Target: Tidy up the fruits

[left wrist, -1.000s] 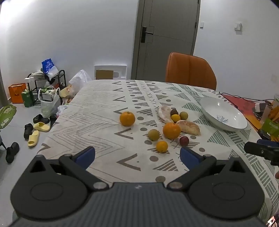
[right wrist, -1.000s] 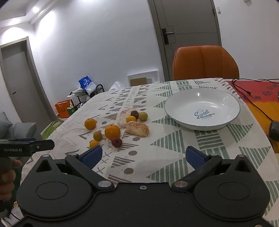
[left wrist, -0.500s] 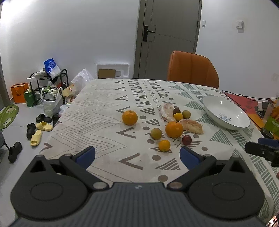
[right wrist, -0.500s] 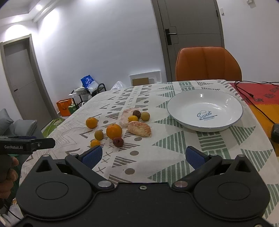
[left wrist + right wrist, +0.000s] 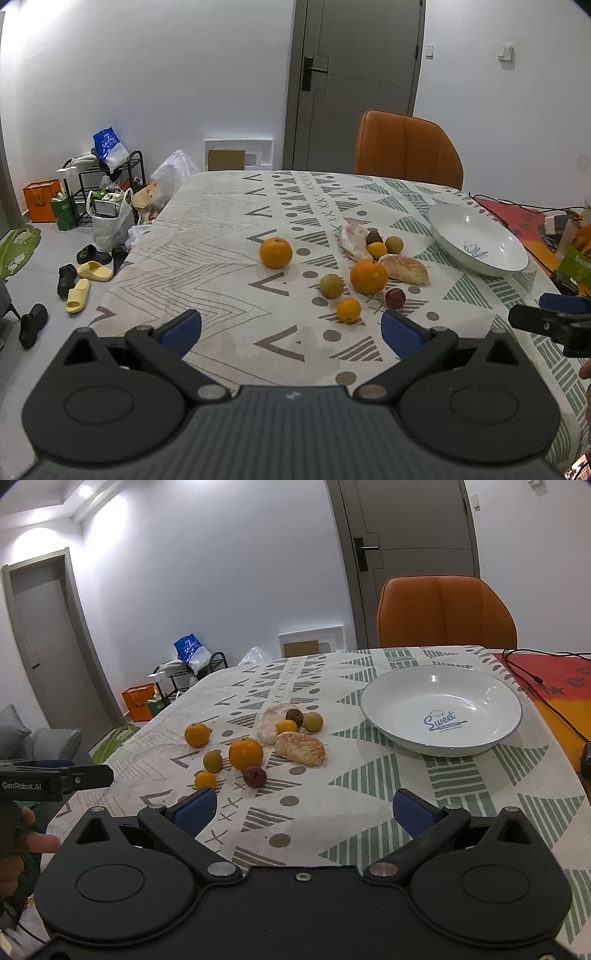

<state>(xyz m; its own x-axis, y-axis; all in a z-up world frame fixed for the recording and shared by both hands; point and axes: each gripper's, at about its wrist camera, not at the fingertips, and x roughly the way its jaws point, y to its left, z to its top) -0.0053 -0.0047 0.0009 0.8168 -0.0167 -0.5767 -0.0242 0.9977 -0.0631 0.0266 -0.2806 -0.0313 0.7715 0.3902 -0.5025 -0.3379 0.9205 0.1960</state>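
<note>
Fruits [image 5: 245, 754] lie clustered on the tablecloth [image 5: 369, 786] beside an empty white bowl [image 5: 441, 710]; left gripper [image 5: 291, 326] and right gripper [image 5: 303, 810] gape wide, holding nothing

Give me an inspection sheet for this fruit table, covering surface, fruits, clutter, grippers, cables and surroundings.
Surface: patterned tablecloth, flat, with a red-orange mat at the right edge.
Job's things: white bowl empty; two oranges, several small fruits and two peeled citrus pieces loose on the cloth beside it.
Clutter: green packet at the table's right edge.
Grippers: left gripper open, empty; right gripper open, empty.
Cables: black cable across the mat.
Surroundings: orange chair, grey door, shoes and bags on the floor.
</note>
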